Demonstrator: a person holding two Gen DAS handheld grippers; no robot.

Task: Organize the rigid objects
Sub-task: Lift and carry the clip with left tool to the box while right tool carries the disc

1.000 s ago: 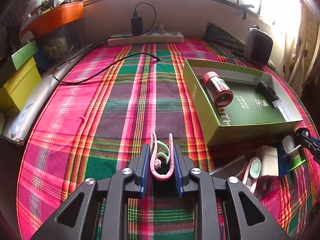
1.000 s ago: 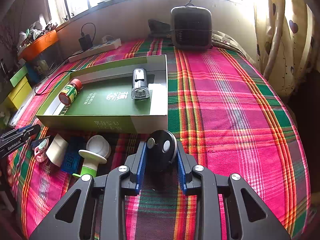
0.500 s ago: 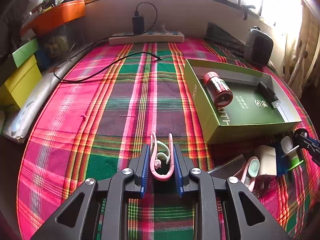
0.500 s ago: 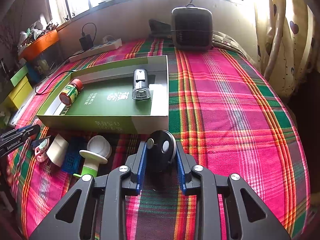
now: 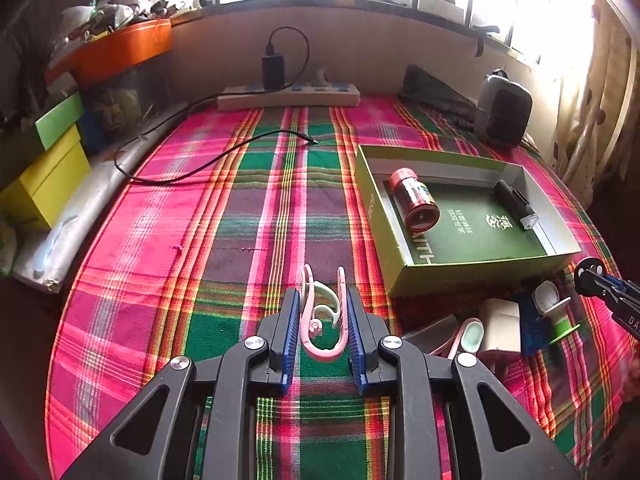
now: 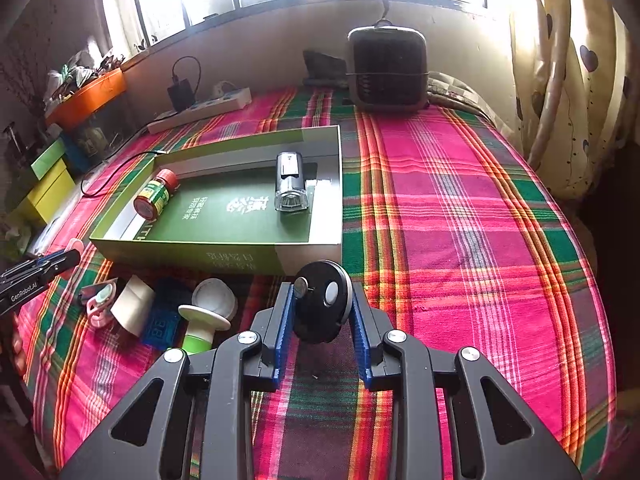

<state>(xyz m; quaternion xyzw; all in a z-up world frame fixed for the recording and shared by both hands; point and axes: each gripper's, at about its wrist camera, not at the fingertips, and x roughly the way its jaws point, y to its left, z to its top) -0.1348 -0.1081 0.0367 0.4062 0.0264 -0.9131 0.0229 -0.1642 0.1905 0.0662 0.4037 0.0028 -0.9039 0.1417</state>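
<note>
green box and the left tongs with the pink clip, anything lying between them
Nothing: in the left wrist view, only bare plaid cloth runs from the left tongs, shut on the pink clip, to the green box.

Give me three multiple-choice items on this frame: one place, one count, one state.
1. Where does the red-capped bottle lie?
A. in the green box
B. on the cloth beside the box
C. on the windowsill

2. How many things lie in the box?
A. one
B. two
C. four

3. What is the left gripper doing?
A. open, empty
B. shut on a pink clip
C. shut on the bottle

Answers: 1 A, it lies on the box floor. 2 B, only bottle and flashlight. 3 B, jaws press the clip's sides.
</note>
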